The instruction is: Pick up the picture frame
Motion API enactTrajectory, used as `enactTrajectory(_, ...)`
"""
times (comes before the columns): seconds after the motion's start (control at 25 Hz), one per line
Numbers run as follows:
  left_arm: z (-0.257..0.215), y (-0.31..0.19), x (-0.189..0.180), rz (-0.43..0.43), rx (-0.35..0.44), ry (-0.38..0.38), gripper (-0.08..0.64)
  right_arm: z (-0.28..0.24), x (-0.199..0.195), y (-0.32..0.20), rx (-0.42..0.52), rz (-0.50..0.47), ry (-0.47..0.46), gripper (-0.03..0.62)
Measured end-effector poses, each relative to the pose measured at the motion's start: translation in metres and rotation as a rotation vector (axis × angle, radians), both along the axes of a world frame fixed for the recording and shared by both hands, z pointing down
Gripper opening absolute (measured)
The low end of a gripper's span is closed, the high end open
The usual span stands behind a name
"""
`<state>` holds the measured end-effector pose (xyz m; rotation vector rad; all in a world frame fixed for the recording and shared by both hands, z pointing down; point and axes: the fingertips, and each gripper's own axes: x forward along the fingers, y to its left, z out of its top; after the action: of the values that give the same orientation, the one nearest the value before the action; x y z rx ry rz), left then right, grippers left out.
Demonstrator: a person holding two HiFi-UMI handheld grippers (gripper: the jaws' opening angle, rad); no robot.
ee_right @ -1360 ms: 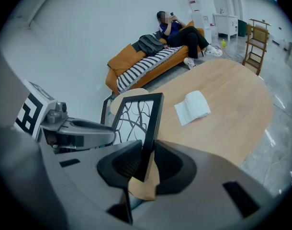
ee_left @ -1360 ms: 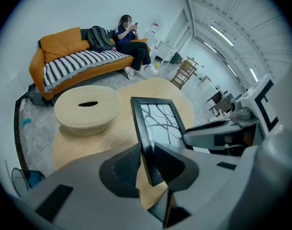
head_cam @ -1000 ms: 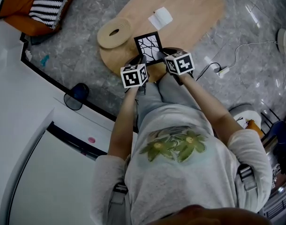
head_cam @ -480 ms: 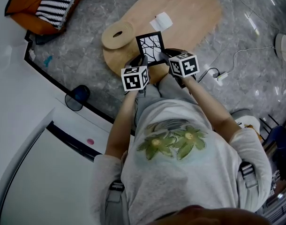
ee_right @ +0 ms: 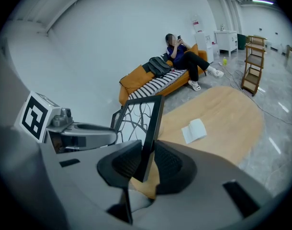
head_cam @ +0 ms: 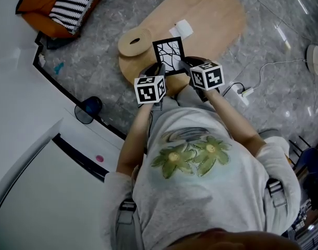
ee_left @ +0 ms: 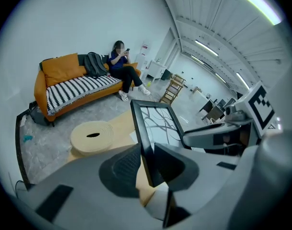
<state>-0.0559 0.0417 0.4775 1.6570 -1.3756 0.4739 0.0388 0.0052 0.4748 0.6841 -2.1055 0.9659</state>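
The picture frame (head_cam: pixel 168 56) hangs over the near end of the wooden table (head_cam: pixel 216 20), just on the person's side of the folded paper (head_cam: pixel 181 29) that lies on it, and appears clear of the table top. The left gripper (ee_left: pixel 147 166) has its pads clamped on the lower part of the frame's left side bar, and the right gripper (ee_right: pixel 145 161) is clamped the same way on the right side bar. The frame therefore spans the gap between the two jaw pairs, standing upright with its top leaning away over the table. Neither hand is nearer, so any further raising probably calls for both to rise evenly.
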Motion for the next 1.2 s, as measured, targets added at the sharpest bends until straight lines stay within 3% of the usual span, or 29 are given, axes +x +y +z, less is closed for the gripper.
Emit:
enactTrajectory(0.56, -0.048, 0.0, 0.003, -0.002, 0.064, -0.027, 0.097, -0.043, 0.004, 0.003, 0.051, 0.048, -0.058, 0.091)
enactTrajectory(1.2, -0.058, 0.005, -0.005, 0.003, 0.1, -0.05, 0.098, -0.056, -0.004, 0.006, 0.095, 0.047, -0.062, 0.086)
